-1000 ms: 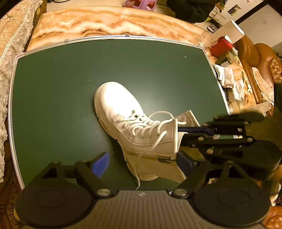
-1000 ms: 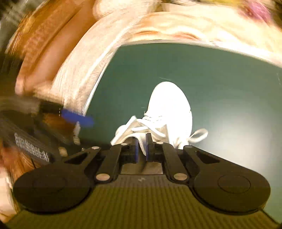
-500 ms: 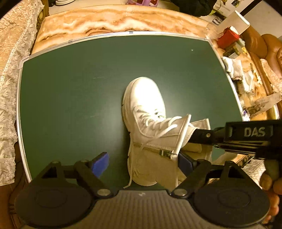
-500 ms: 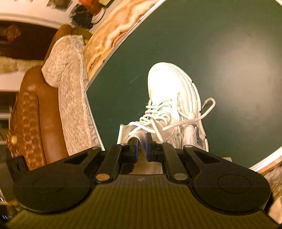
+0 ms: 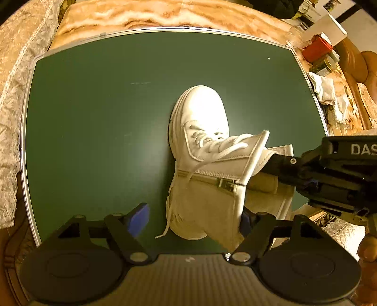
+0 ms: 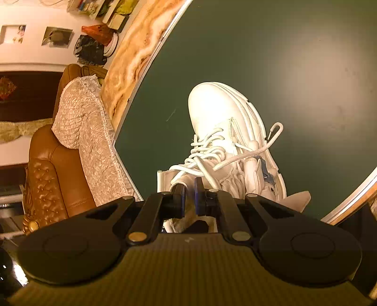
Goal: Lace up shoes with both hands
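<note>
The boot has swung toe-far to mid-mat. The right gripper, nearly shut, pinches its collar. The left gripper, wide, has just been narrowing around the heel, not yet pressing. Lacing seems not begun.

A dark green mat with a pale metal edge covers a marble-patterned orange table. A lace-draped tufted brown leather sofa sits at nine o'clock in the right wrist view. At one o'clock in the left wrist view stand a red box and crumpled white cloths. Framed pictures hang on a white wall. Warm yellow light.
</note>
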Tool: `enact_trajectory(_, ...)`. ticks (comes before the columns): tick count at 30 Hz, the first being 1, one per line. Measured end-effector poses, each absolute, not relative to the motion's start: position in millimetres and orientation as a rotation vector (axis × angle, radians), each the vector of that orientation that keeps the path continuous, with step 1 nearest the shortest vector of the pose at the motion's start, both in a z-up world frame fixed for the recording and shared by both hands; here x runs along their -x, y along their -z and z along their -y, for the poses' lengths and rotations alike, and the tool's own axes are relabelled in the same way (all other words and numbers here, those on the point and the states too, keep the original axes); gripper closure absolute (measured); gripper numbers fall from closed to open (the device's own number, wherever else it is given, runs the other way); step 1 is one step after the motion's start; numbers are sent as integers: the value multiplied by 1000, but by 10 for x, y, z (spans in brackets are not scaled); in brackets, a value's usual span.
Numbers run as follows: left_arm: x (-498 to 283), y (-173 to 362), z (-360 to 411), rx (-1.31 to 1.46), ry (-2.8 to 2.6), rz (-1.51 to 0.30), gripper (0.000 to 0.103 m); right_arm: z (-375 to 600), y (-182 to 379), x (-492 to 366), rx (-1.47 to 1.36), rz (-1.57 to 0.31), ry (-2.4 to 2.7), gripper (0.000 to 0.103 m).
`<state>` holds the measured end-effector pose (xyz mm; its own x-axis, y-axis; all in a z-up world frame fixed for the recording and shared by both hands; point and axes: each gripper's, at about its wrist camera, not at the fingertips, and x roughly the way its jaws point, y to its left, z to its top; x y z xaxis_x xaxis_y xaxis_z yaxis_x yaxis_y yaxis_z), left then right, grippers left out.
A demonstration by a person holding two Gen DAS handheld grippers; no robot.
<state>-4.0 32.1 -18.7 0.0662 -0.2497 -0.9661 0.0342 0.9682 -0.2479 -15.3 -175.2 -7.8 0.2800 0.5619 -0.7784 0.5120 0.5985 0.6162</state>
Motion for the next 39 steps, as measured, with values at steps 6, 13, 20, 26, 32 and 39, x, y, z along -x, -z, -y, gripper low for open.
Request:
enact_trajectory(6, 50, 259, -319, 187, 198, -1498, 24, 1729, 126, 139, -1123, -1366, 34, 93)
enact_trajectory(13, 39, 369, -361, 219, 176, -1513, 24, 1556, 12, -56, -870, -1418, -79, 90)
enact_trajectory(20, 28, 405, -401, 237, 182, -1524, 24, 1540, -268, -106, -629, -1373, -267, 78)
enact_trajectory(26, 5, 429, -432, 260, 185, -1528, 24, 1065, -513, -18, -119, -1246, -495, 77)
enact_trajectory(32, -6, 496, -455, 240, 163, -1542, 23, 504, -574, 198, 411, -1023, -671, 78)
enact_trajectory(39, -2, 549, -538, 287, 179, -1563, 21, 440, -525, 256, 668, -1010, -820, 78)
